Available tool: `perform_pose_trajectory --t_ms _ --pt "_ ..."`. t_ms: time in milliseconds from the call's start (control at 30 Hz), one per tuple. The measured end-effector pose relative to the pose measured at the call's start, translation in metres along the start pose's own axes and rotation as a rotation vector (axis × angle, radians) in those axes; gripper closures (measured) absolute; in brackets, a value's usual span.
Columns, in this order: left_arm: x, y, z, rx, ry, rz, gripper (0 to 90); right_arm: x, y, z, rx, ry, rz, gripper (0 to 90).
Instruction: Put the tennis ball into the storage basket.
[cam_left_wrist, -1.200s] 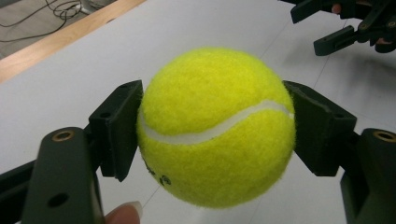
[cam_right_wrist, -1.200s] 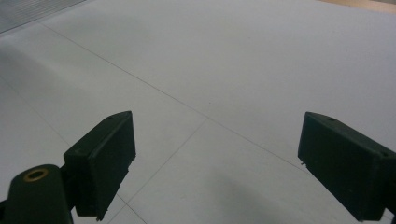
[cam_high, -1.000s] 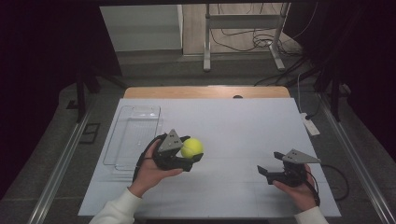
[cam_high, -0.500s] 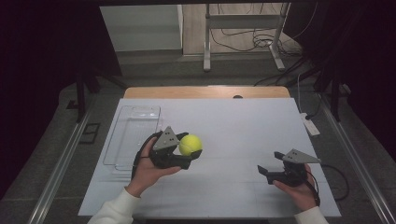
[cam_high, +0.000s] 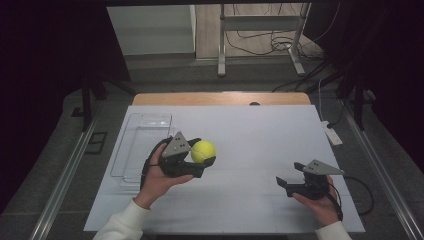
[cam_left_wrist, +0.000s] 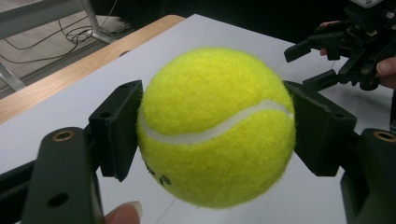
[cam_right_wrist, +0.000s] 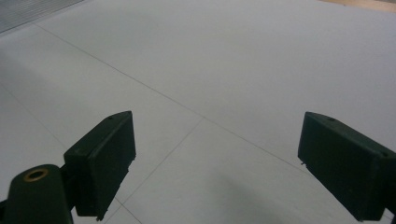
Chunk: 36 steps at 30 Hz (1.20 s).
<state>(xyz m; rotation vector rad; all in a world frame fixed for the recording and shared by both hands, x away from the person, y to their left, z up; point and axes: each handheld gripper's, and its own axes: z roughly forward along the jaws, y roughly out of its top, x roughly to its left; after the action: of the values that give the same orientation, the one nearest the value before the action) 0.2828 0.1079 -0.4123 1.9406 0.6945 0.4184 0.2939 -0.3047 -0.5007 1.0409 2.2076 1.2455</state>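
Little has changed since the earlier frames: my left claw (cam_high: 202, 161) has drifted a touch toward the tray (cam_high: 131, 150) with the ball (cam_high: 203, 151), and my right claw (cam_high: 289, 177) has kept its place.

Taking the tray as landmark, I read largest to smallest. White bench (cam_high: 260, 135) spreads under everything, with the clear tray lying along its left part. Just right of the tray, the left claw is clamped on the ball, holding it above the bench; in the left gripper view both pads (cam_left_wrist: 116, 128) press flat on opposite sides of the ball (cam_left_wrist: 215, 126). Well to the right of the tray, farthest from it, the right claw hovers near the bench's near edge, jaws spread wide with nothing between them, bare bench (cam_right_wrist: 233, 70) showing beyond.

I judge the ball light, springy and felt-covered, so it grips well and should not slip, though its roundness means it can squirt out if pinched off-centre. The hold across its widest girth, as now, looks sound to me. Once released it will roll, so I would set it inside the tray walls.
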Motion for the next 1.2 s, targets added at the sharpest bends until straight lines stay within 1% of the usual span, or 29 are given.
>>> perform_pose_trajectory --t_ms 33,267,733,967,1200 --pt "0.001 0.000 0.000 -0.002 0.004 -0.007 26.4 0.000 0.000 0.000 0.001 0.000 0.002 11.7" --pt "0.006 0.000 0.001 -0.003 0.015 -0.013 26.4 0.000 0.000 0.000 0.002 0.001 -0.003 11.7" --pt "0.024 0.003 -0.002 -0.028 0.058 -0.047 26.5 0.000 -0.001 0.001 0.005 -0.001 -0.004 11.7" --pt "0.029 0.005 -0.003 -0.035 0.066 -0.051 26.4 0.000 -0.001 0.001 0.004 -0.002 -0.004 11.7" --pt "0.039 0.005 -0.002 -0.040 0.080 -0.070 26.4 0.000 -0.001 0.001 0.004 -0.003 -0.005 11.7"
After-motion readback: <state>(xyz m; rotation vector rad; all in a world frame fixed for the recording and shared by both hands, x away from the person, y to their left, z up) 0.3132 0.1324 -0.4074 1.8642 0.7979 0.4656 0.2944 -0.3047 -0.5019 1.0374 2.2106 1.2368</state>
